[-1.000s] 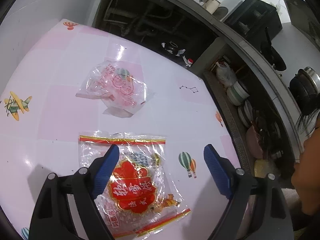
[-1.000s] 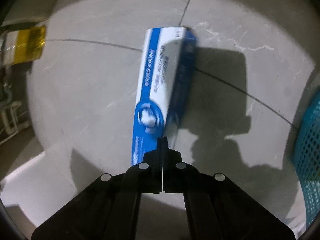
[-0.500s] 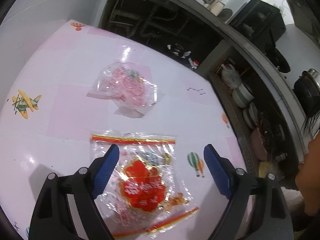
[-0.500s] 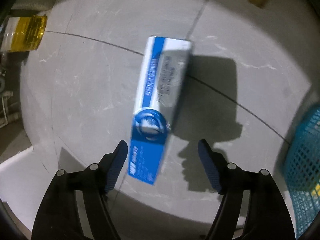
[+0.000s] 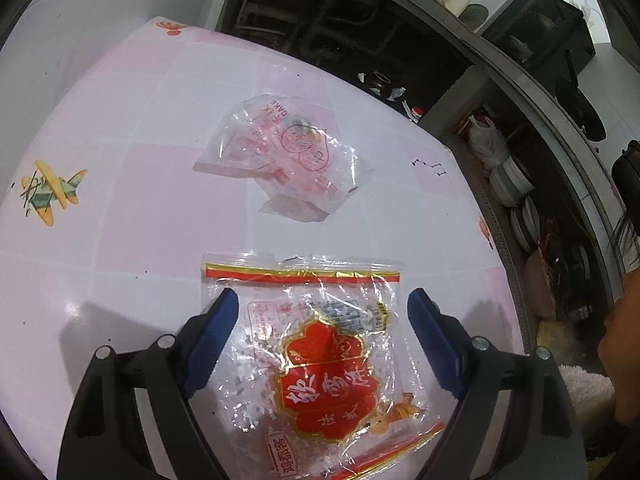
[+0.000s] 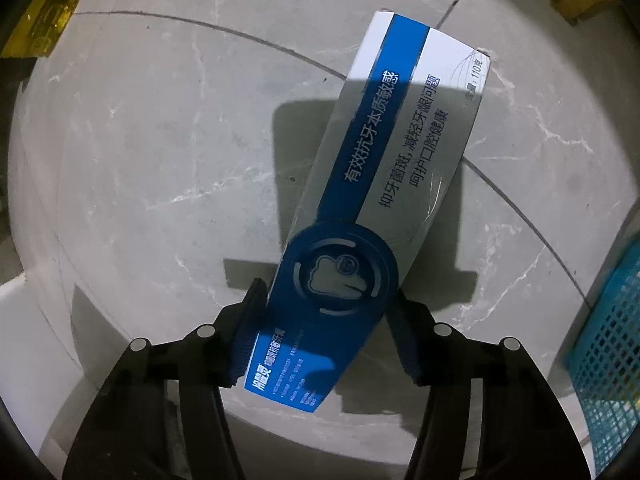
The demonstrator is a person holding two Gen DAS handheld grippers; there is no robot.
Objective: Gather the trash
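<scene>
Trash in three spots. Clear wrapper (image 5: 320, 364) with a big red flower shape and gold edges, flat on the pink and white table (image 5: 140, 220), close to the near edge. Left gripper (image 5: 324, 312) right over it, blue fingers (image 5: 216, 336) wide apart, one on each side of the wrapper, holding nothing. Cannot tell if the fingers touch the table.

Second clear wrapper (image 5: 284, 160) with pink writing, crumpled, farther back on the same table, well apart from the first one. Little yellow and green plane picture (image 5: 50, 192) on the table's left side. Past the table's far right edge, a dark shelf with stacked bowls (image 5: 510, 184).

Long blue and white box (image 6: 384, 184) with a tooth picture, squeezed at its near end in the right gripper (image 6: 328, 300). Fingers pressed on both long sides of the box. Points away and up to the right, with its far end out in front. Seems lifted above the grey floor (image 6: 160, 160), with its dark shadow apart from it below. Blue basket (image 6: 612, 340) with many small holes at the right edge, near the box but not touching it. Something yellow (image 6: 44, 20) on the floor in the far left corner.
</scene>
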